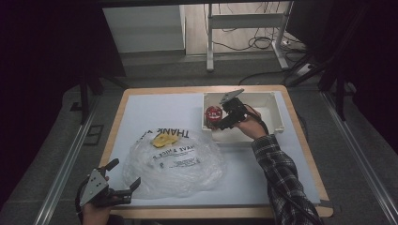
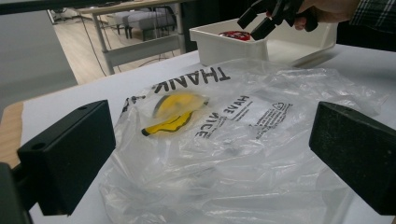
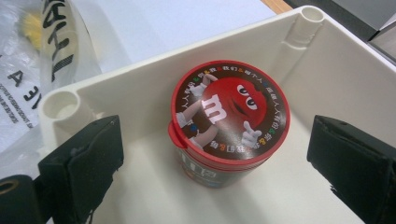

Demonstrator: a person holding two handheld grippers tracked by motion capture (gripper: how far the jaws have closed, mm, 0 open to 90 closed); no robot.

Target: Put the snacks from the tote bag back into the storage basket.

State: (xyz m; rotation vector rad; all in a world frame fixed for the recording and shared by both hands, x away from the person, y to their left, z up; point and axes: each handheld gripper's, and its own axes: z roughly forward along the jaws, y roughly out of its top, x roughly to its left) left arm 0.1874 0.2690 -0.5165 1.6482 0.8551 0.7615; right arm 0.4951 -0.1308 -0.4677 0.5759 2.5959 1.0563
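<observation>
A red-lidded candy tub (image 1: 214, 116) (image 3: 229, 121) stands upright in the left end of a white bin (image 1: 277, 117) (image 3: 140, 93). My right gripper (image 1: 224, 118) (image 3: 215, 172) hovers open just above and beside the tub, its jaws on either side of it without touching. A clear plastic bag (image 1: 176, 164) (image 2: 243, 140) with black "THANK" print and a yellow patch (image 1: 163, 139) (image 2: 175, 112) lies crumpled on the table. My left gripper (image 1: 123, 176) (image 2: 210, 158) is open at the bag's near left edge, with nothing between its jaws.
The white table mat (image 1: 136, 112) has bare room left of the bag and in front of the bin. The wooden table edge (image 1: 211, 213) runs along the front. A metal frame (image 1: 244, 28) and cables stand on the floor behind.
</observation>
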